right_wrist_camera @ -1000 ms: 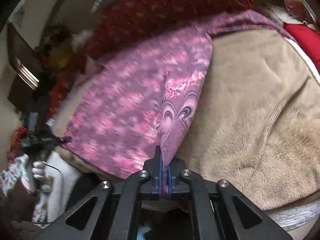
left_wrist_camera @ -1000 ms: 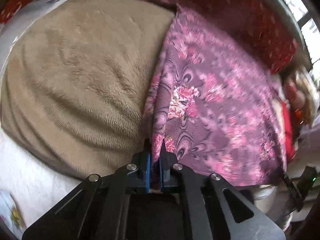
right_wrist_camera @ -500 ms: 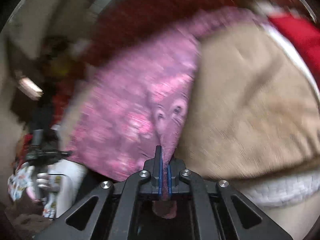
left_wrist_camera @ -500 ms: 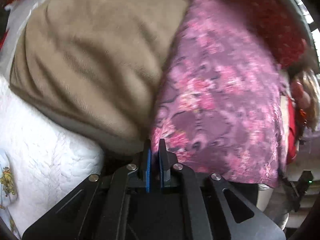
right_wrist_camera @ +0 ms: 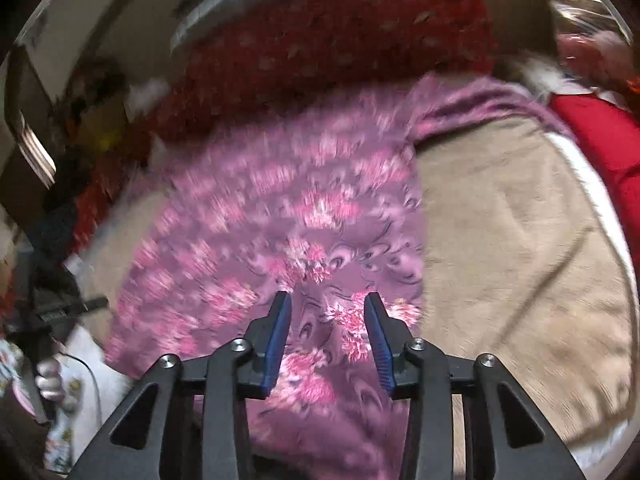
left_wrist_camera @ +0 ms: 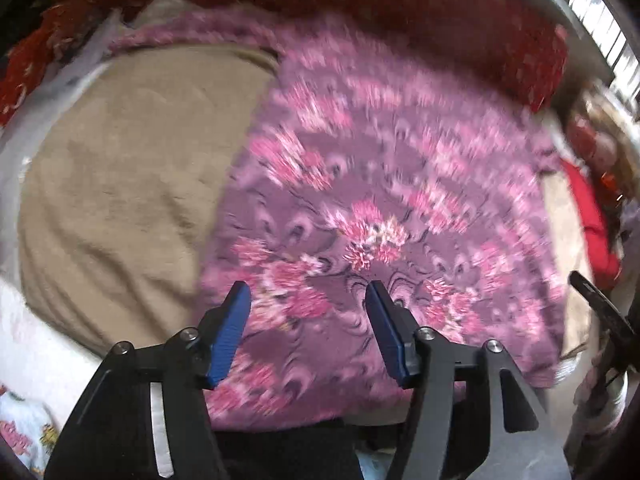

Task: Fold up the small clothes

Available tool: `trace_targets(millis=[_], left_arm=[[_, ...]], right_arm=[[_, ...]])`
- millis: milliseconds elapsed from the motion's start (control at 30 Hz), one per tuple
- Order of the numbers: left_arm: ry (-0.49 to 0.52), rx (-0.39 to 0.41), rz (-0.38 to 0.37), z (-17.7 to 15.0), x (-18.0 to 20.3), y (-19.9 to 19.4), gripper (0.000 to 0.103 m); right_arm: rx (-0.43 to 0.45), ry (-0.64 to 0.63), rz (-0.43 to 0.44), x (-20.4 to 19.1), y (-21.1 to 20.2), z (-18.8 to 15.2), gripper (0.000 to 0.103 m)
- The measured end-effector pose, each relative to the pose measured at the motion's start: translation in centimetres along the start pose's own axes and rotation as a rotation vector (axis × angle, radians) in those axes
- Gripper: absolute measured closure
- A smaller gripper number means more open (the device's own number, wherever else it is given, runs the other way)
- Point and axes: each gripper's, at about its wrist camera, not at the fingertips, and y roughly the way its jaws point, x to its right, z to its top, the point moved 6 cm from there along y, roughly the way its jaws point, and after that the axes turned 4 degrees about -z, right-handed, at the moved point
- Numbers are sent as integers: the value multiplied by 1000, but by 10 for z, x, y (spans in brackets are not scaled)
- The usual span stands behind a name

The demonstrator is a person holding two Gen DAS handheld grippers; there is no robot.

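Observation:
A purple garment with a pink flower print (left_wrist_camera: 380, 200) lies spread flat on a tan fleece blanket (left_wrist_camera: 120, 184). My left gripper (left_wrist_camera: 307, 300) is open and empty just above the garment's near edge. In the right wrist view the same garment (right_wrist_camera: 280, 224) lies on the tan blanket (right_wrist_camera: 520, 240), and my right gripper (right_wrist_camera: 326, 306) is open and empty above its near edge. A narrow part of the garment (right_wrist_camera: 480, 100) trails to the far right. Both views are blurred by motion.
A red dotted cushion (left_wrist_camera: 440, 12) lies behind the garment, also in the right wrist view (right_wrist_camera: 340, 40). A red cloth (right_wrist_camera: 600, 136) is at the right. White quilted bedding (left_wrist_camera: 36, 352) shows below the blanket. The other hand-held gripper (right_wrist_camera: 44, 320) shows at the left.
Both grippers were shut on the garment's near edge and pulled it towards me. Both have now opened and let it go, and it lies flat.

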Motion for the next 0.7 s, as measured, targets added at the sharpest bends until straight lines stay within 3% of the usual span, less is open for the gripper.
trace_targets(millis=[100, 167, 233, 367, 533, 700], left_arm=[[-3, -118, 33, -13, 1, 36, 45], [-1, -121, 17, -12, 1, 37, 45], [3, -112, -28, -5, 2, 32, 45], [-25, -99, -116, 14, 4, 21, 45], [-78, -110, -166, 43, 16, 34, 45], [-81, -141, -178, 71, 46, 61, 45]], right_arm=[[-208, -53, -97, 8, 54, -22, 65], [-157, -29, -33, 13, 43, -11, 65], [-86, 75, 41, 36, 22, 12, 64], [78, 384, 27, 144, -8, 65, 53], [209, 858, -23, 312, -10, 92, 50], [281, 1128, 57, 390, 26, 111, 36]])
